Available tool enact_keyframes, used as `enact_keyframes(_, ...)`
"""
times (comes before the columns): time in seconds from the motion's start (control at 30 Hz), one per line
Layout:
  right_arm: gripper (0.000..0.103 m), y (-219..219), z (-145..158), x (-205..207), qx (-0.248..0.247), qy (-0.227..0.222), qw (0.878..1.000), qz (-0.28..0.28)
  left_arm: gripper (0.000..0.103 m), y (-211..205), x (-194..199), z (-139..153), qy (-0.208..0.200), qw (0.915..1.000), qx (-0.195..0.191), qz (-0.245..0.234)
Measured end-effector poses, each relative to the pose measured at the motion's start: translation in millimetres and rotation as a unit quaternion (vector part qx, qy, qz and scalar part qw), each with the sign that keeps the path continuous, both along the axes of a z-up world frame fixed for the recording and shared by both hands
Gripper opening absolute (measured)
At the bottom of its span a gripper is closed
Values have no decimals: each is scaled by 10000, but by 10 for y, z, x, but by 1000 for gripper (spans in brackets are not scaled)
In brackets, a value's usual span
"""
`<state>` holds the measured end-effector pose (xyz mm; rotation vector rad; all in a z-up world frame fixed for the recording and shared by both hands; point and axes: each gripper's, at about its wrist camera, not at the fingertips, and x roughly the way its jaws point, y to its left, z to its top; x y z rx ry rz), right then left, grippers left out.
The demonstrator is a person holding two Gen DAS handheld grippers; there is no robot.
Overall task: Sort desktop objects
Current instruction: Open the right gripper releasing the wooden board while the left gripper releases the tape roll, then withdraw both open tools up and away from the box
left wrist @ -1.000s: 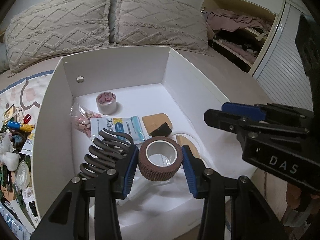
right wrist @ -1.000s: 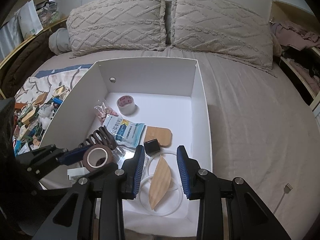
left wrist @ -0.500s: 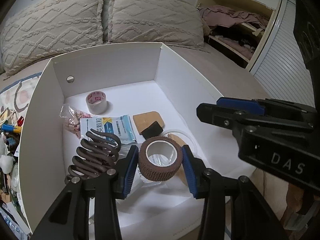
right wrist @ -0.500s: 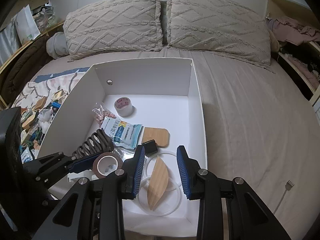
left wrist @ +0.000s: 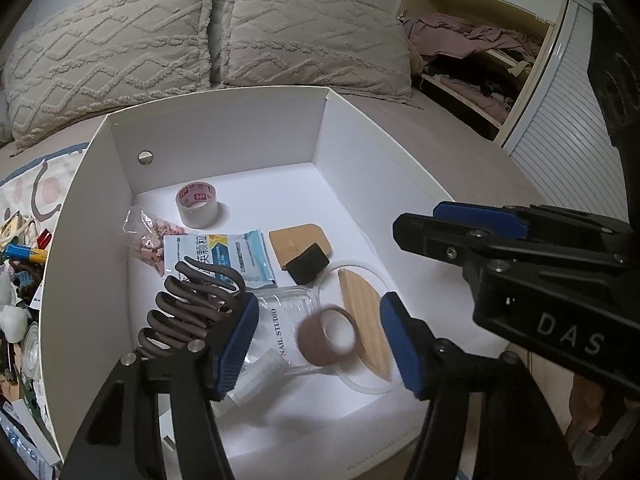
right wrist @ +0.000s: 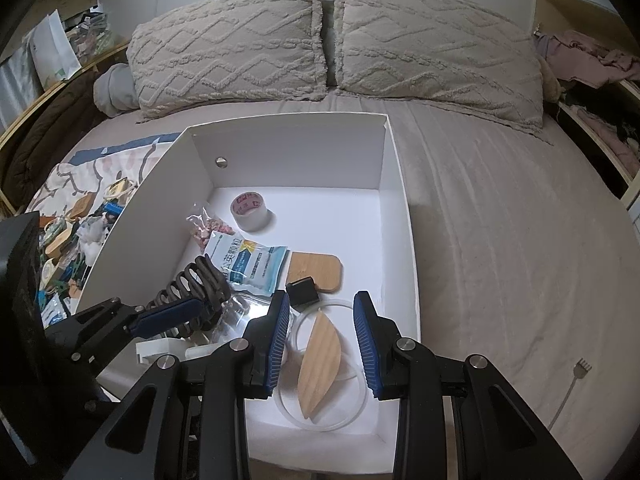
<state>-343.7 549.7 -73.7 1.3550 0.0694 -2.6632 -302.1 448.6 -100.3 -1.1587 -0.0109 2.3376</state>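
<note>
A white box (left wrist: 224, 136) (right wrist: 288, 152) lies on the bed. Above its near end hangs my left gripper (left wrist: 319, 300), its jaws opening. A brown tape roll (left wrist: 326, 334), blurred, is free between and below the pads, which do not touch it, over a clear bag (left wrist: 280, 320). A brown hair claw (left wrist: 188, 312) (right wrist: 196, 284) lies beside the left finger. My right gripper (right wrist: 322, 296) (left wrist: 420, 220) stands open with nothing in it, above a wooden leaf-shaped piece (right wrist: 320, 356) inside a clear ring.
The box also holds a clear tape roll (left wrist: 197, 204), a blue-white sachet (left wrist: 218, 256), a bag of pink bits (left wrist: 148, 240), a bamboo coaster (left wrist: 298, 240) and a black cube (left wrist: 308, 264). Small clutter (right wrist: 68, 248) lies left of the box. Two pillows (right wrist: 320, 40) sit behind.
The left jaws have spread and let go of the brown tape roll, which has dropped lower into the box. The right gripper has kept still.
</note>
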Motion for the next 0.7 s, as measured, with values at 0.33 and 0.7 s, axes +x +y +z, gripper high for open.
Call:
enact_keyframes(0.33,33,6,-2,0,-14,-3,10000,-3,63,-1,9,29,37,10000,-2,6)
enact_keyframes(0.7,33,51,15,-2,-167,39,9998,-87,63,-49,14,70,77,10000,-10,-5)
